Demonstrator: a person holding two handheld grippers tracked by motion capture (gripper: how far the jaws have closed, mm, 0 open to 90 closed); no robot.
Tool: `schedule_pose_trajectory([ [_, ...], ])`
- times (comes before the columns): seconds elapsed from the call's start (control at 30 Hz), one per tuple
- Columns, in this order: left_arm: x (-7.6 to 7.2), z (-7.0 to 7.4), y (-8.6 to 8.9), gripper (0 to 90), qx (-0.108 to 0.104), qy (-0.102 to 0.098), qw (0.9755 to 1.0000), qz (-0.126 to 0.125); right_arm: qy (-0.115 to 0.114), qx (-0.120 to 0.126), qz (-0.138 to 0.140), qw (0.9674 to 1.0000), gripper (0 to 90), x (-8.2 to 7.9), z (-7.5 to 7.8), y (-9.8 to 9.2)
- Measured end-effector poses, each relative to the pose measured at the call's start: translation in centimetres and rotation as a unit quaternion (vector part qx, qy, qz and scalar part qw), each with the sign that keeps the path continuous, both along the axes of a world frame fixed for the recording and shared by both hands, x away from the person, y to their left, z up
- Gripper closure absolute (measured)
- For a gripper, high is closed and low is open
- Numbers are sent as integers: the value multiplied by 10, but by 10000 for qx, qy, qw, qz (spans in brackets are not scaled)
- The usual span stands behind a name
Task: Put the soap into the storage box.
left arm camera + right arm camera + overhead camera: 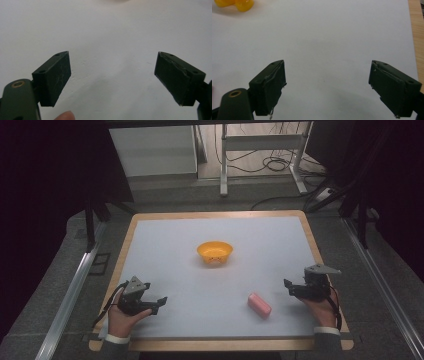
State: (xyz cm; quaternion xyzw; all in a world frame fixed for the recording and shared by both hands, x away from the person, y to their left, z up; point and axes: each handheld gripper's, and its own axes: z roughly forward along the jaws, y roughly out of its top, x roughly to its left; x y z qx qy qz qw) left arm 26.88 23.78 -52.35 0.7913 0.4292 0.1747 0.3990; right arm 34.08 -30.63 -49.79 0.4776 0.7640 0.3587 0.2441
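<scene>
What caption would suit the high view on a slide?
Two hand-held grippers, left gripper and right gripper, open over a white mat with orange bowl and pink block.

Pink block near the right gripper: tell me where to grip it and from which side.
Grip the pink block across its narrow middle, coming from above with the open right gripper. It lies flat and slanted on the white mat, so turn the jaws square to its long axis.
</scene>
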Motion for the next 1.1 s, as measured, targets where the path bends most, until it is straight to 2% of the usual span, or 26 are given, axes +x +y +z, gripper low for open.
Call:
schedule_pose_trajectory([
  [0.07, 0, -1, -1, 144, -13, 10, 10000, -30, 3, -93, 22, 10000, 147, 0, -1, 2],
  [0.2, 0, -2, -3, 143, 48, 48, 10000, -51, -4, -24, 81, 10000, 158, 0, 0, 3],
  [0.47, 4, -1, -1, 144, -95, 17, 10000, 1, 40, 25, 12, 10000, 173, -2, 0, -3],
  [0.77, 6, -6, -8, 143, -40, 106, 9999, -97, 59, 107, 103, 9999, 178, -1, 6, -4],
  [0.87, 6, -6, -10, 144, -133, 139, 9997, -168, 25, 93, 149, 9998, 196, 1, 6, -7],
  [0.93, 5, -5, -10, 143, -169, 137, 9996, -177, 148, 84, 132, 9998, 196, 5, 2, -7],
  [1.0, 4, -3, -9, 143, -93, 75, 9998, -138, 172, 17, 195, 9997, 196, 5, 0, -5],
  [1.1, 4, -3, -9, 144, -91, 73, 9999, -126, 166, 23, 211, 9996, 198, 6, 2, -4],
])
